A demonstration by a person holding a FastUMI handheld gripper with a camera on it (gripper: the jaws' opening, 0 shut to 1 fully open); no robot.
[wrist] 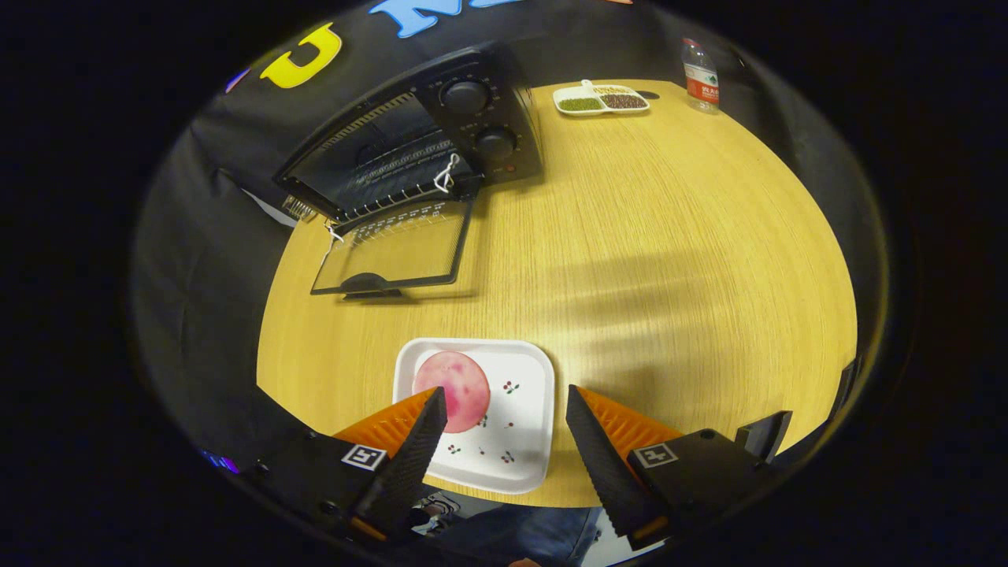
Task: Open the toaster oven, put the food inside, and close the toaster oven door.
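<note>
Trouble, as I judge it, lies mostly in the pick-up. My claw [504, 409] hangs released over the near edge of the table [669, 260], its two fingers spread wide and gripping nothing. The white plate [529, 370] sits low in the frame, just ahead of and between the fingers, and the food [455, 387], a flat pink round slice, lies on the plate's left part, partly hidden behind my left finger [417, 449].

That is the first risk: the slice is off to the left of the gap, not centred in it. If I close from here, the left finger may land on top of the slice or push it across the plate instead of pinching it. It looks thin and flat, so the fingers could also scrape the plate and shove the whole plate towards the table edge near me.

The toaster oven [441, 134] stands at the upper left of the frame, well apart from the plate, with its door [394, 248] already dropped open and lying flat over the table. Carrying a limp slice that far, I could lose it on the way. The open door sticks out towards me, so a low approach might knock it, and a thin wire clip [446, 175] hangs at the oven mouth where a finger could snag.

Farther back, at the upper right, a divided dish [602, 100] and a bottle [700, 77] stand clear of my path.
</note>
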